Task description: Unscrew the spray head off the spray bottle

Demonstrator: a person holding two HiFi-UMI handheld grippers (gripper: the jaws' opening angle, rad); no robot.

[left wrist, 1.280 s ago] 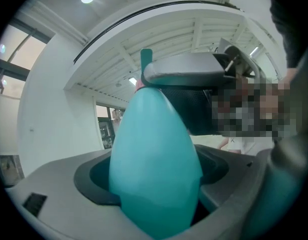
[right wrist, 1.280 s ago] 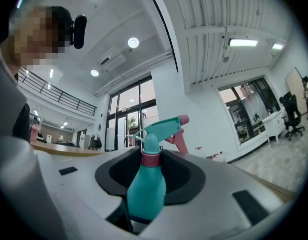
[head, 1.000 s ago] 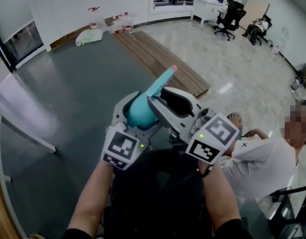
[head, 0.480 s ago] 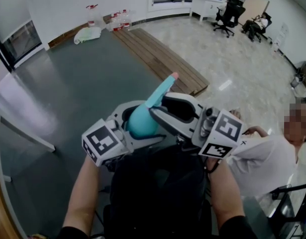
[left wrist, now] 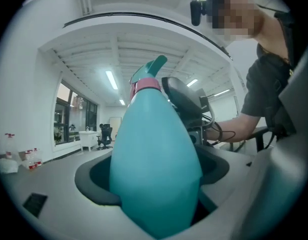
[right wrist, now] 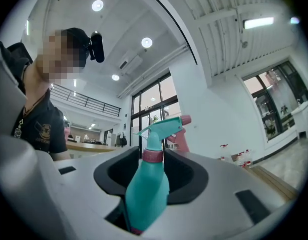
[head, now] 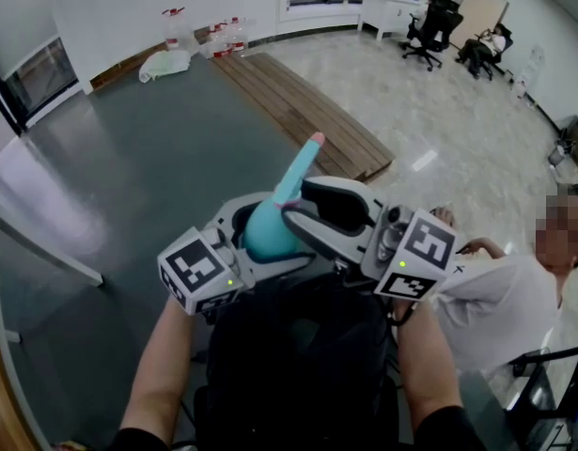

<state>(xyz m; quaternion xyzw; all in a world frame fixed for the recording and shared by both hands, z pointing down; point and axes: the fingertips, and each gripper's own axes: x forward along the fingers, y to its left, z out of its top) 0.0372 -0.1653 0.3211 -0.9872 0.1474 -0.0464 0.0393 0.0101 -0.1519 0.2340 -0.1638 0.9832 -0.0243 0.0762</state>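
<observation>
Our left tool [left wrist: 154, 181] clamps the spray bottle [left wrist: 155, 144] mid-air, neck slanting up and away; our right tool [right wrist: 149, 176], jaws just opened, loosely straddles the pink collar [right wrist: 152, 155] beneath the spray head [right wrist: 161, 126].

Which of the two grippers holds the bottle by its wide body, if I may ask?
The left gripper: its jaws clamp the teal bottle by its wide body. The right gripper has jaws just opening round the pink collar.

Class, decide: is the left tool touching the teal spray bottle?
Touching. The left gripper view shows the left tool, jaws pressed against the spray bottle on both sides.
</observation>
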